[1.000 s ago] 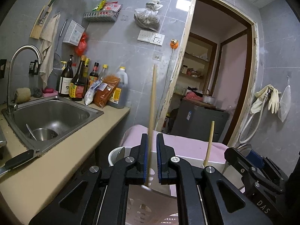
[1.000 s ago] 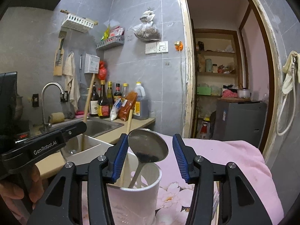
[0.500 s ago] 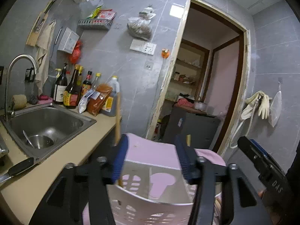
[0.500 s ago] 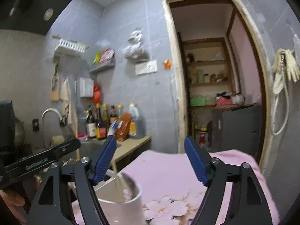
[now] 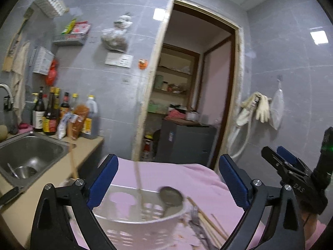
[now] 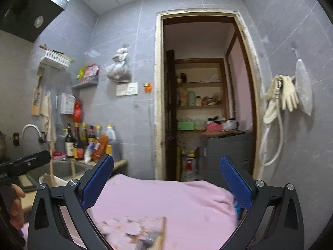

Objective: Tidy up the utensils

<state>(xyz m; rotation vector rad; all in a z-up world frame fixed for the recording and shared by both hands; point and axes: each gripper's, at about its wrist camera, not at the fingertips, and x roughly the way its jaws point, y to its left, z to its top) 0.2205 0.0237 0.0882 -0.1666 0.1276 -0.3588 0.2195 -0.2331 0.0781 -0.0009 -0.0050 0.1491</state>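
Observation:
A white perforated utensil holder stands on the pink cloth, low in the left wrist view. A wooden chopstick and a metal spoon stand in it, untouched. My left gripper hangs just behind and above the holder with its jaws opening wide and nothing pressed between them. Loose chopsticks and a fork lie on the cloth to the right. My right gripper is also opening, with only pink cloth between its pads. Blurred utensil tips show at its bottom edge.
A counter with a steel sink and several bottles runs along the left. Two more chopsticks stand in a white holder by the sink. An open doorway lies ahead. A hand holds the left gripper.
The left gripper let go of the chopstick, which now stands in the holder. The right gripper opened off the spoon. Both pulled back and rose, jaws spreading wide.

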